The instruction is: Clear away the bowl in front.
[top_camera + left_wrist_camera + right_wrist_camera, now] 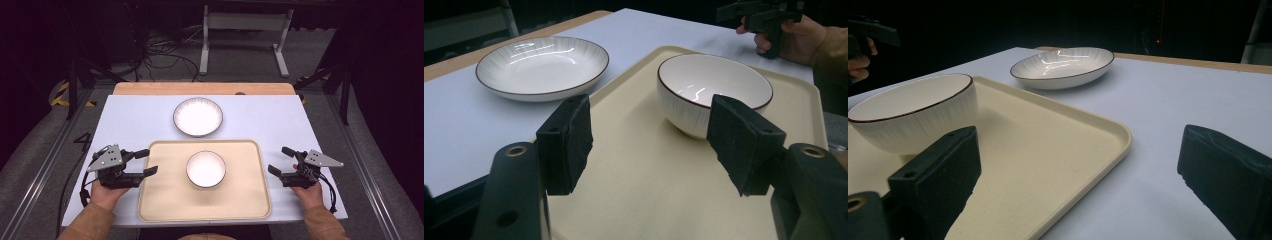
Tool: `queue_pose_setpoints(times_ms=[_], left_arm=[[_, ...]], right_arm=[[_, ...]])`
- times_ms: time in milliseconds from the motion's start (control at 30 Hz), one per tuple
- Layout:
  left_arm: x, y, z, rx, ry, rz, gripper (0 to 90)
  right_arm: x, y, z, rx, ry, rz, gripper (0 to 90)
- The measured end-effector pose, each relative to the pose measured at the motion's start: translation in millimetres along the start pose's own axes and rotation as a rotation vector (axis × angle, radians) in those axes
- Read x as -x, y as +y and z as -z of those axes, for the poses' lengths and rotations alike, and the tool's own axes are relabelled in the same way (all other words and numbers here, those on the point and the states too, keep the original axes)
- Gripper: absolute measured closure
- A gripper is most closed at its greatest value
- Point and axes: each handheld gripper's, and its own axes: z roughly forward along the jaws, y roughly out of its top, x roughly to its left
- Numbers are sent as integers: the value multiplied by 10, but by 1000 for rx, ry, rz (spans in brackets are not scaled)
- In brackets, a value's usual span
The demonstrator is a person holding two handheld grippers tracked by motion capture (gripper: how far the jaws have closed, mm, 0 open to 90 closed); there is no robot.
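The bench [130, 117], covered white with a wooden strip along its far edge, carries everything. On its near half, reaching almost to the near edge, lies a cream tray [165, 200]. A white ribbed plate [198, 116] with a dark rim sits on the bare bench just beyond the tray's far edge, apart from it. Near the middle of the tray stands a white bowl [206, 169] with a dark rim, upright and empty.

The left tongs [146, 163] are at the tray's left edge with jaws apart, their tips over the tray rim and aimed toward the bowl. The right tongs [282, 160] sit just off the tray's right edge above the bench, jaws also apart and holding nothing.

The likely hazards, as I judge them: a glazed, curved bowl wall could slip out of a shallow pinch; a jaw catching the raised tray rim could shove the tray into the plate; lifting the tray unevenly could send the bowl sliding.
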Motion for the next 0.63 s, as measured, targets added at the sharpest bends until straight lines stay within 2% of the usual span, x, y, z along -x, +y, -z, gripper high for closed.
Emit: queue_pose_setpoints(times_ms=[167, 233, 267, 300, 367, 467, 633], left_arm=[[-29, -249, 3, 23, 14, 43, 341], [-41, -283, 8, 38, 18, 44, 340], [-75, -328, 17, 57, 14, 81, 339], [-75, -328, 17, 57, 14, 81, 339], [-109, -384, 21, 91, 22, 120, 339], [-157, -445, 3, 69, 43, 150, 338], [-152, -442, 1, 76, 45, 150, 316]], right_arm=[[-3, 1, -1, -1, 3, 4, 43], [-3, 1, -1, 1, 4, 3, 43], [-3, 1, 1, 1, 5, 2, 43], [-3, 1, 1, 1, 5, 2, 43], [-4, 2, 3, 3, 6, 2, 43], [-1, 1, 4, 4, 5, 2, 43], [1, 1, 4, 5, 3, 2, 42]])
